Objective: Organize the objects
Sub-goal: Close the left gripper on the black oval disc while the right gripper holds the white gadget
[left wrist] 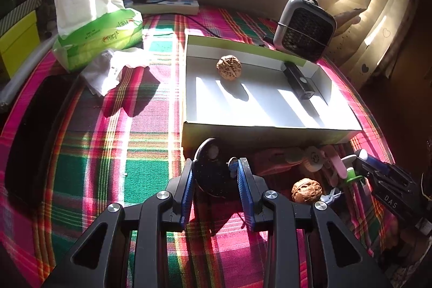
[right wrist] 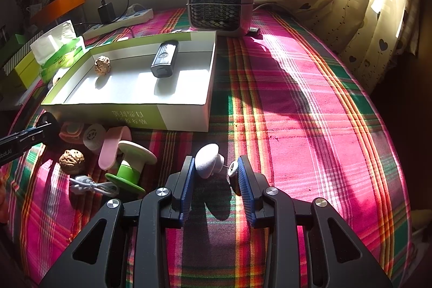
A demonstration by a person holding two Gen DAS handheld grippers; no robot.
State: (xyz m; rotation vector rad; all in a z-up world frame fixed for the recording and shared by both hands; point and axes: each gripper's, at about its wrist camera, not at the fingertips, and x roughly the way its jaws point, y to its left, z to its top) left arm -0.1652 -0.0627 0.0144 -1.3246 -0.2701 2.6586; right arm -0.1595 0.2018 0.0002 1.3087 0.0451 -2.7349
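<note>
A shallow white box with green sides (left wrist: 270,135) (right wrist: 135,114) sits on the plaid cloth. It holds a walnut (left wrist: 229,67) (right wrist: 102,65) and a dark remote-like device (left wrist: 298,80) (right wrist: 164,58). My left gripper (left wrist: 216,166) has its jaws around a black oval device (left wrist: 213,169), close to its sides. My right gripper (right wrist: 216,166) has its jaws around a small white object (right wrist: 208,159); the left pad touches it, the right side shows a gap. A second walnut (left wrist: 306,190) (right wrist: 71,157), a pink item (right wrist: 110,147) and a green-white spool (right wrist: 132,166) lie before the box.
A tissue pack (left wrist: 100,26) and crumpled tissue (left wrist: 108,72) lie at the left. A small heater (left wrist: 305,29) (right wrist: 220,4) stands behind the box, a power strip (left wrist: 167,6) at the back. A curtain (right wrist: 364,4) hangs at the right. A white cable (right wrist: 89,185) lies near the spool.
</note>
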